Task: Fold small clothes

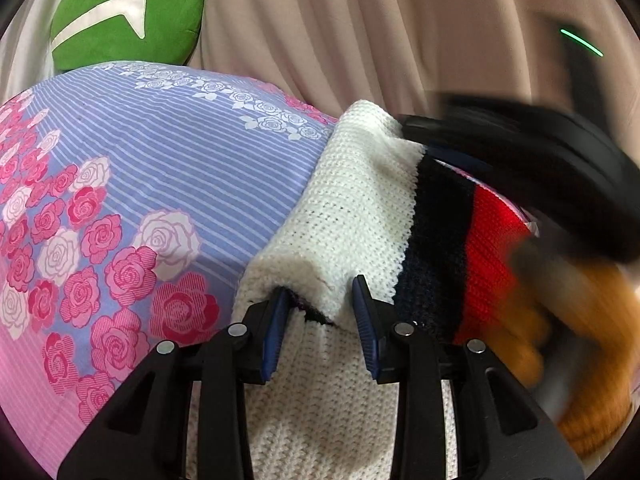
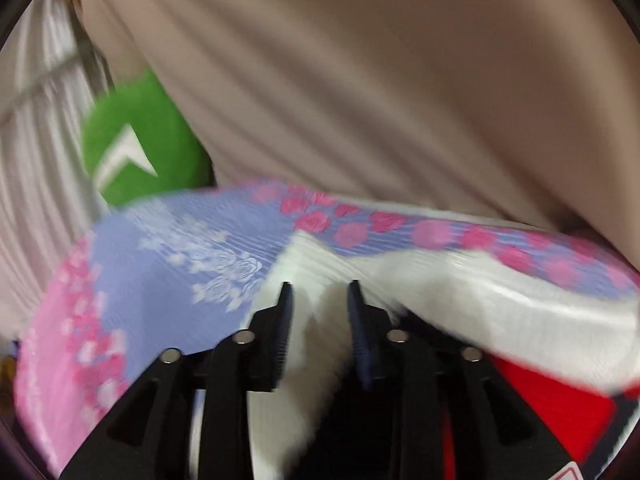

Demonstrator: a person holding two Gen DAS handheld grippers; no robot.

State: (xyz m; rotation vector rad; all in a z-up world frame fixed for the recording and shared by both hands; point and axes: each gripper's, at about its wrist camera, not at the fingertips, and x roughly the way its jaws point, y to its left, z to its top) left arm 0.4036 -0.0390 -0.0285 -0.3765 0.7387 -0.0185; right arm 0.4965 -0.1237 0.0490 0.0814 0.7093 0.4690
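Left gripper (image 1: 322, 322): clamped on a fold of the knit sweater (image 1: 352, 216), which runs to 1 o'clock
Right gripper (image 2: 319, 332): blurred, jaws apart, white knit between them
Under both: rose-print bedsheet (image 1: 168, 168)

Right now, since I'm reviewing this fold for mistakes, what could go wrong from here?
1. The left tool pinches only a small bunch of the white knit sweater; a tug may slip it free.
2. The right tool is blurred with white knit between its fingers; whether it grips is unclear, so the fold may drop.
3. The sweater lies near the edge of the floral sheet and could slide off.
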